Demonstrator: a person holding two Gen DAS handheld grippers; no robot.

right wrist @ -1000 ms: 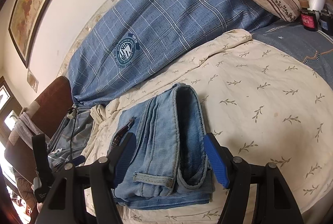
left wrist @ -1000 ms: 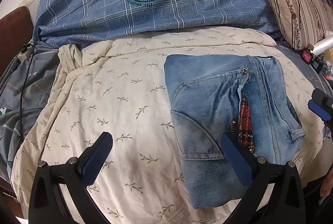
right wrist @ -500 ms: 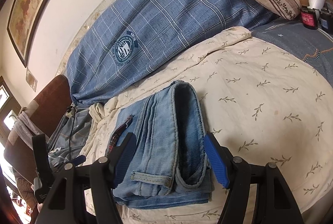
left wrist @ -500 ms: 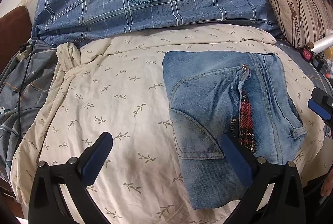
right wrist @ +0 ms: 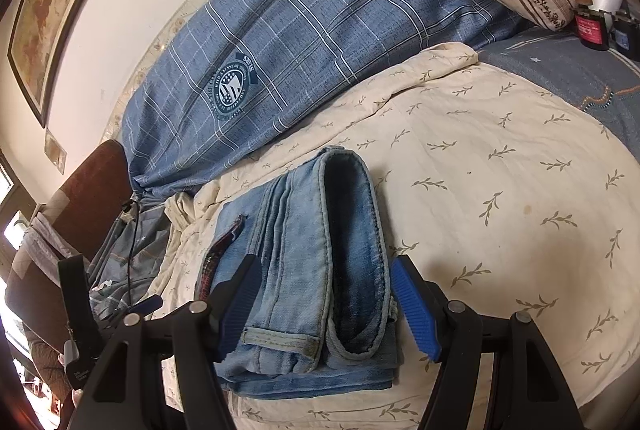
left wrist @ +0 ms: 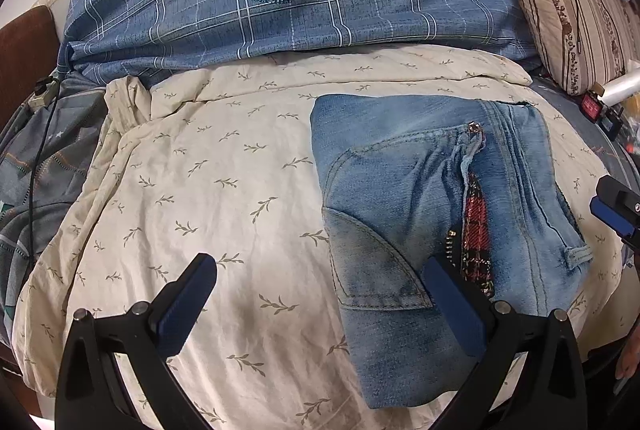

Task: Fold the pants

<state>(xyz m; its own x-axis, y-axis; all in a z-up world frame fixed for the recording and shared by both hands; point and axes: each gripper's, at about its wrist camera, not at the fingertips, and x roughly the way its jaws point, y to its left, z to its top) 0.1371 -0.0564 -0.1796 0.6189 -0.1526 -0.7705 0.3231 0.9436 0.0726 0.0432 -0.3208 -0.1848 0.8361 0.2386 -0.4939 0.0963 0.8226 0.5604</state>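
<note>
Fingers straddling folded jeans, waistband edge hidden leftward

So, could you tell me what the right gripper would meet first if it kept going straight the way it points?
Probably the folded jeans, lying directly between and ahead of the open right gripper.

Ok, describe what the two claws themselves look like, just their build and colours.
Both match: the left claw and the right claw each have a black frame that forks into two angular arms with triangular cutouts and round silver bolt heads. Each arm ends in a blue pad; the right claw's pads show fine ribbing. No cables or lettering are visible on them.
</note>
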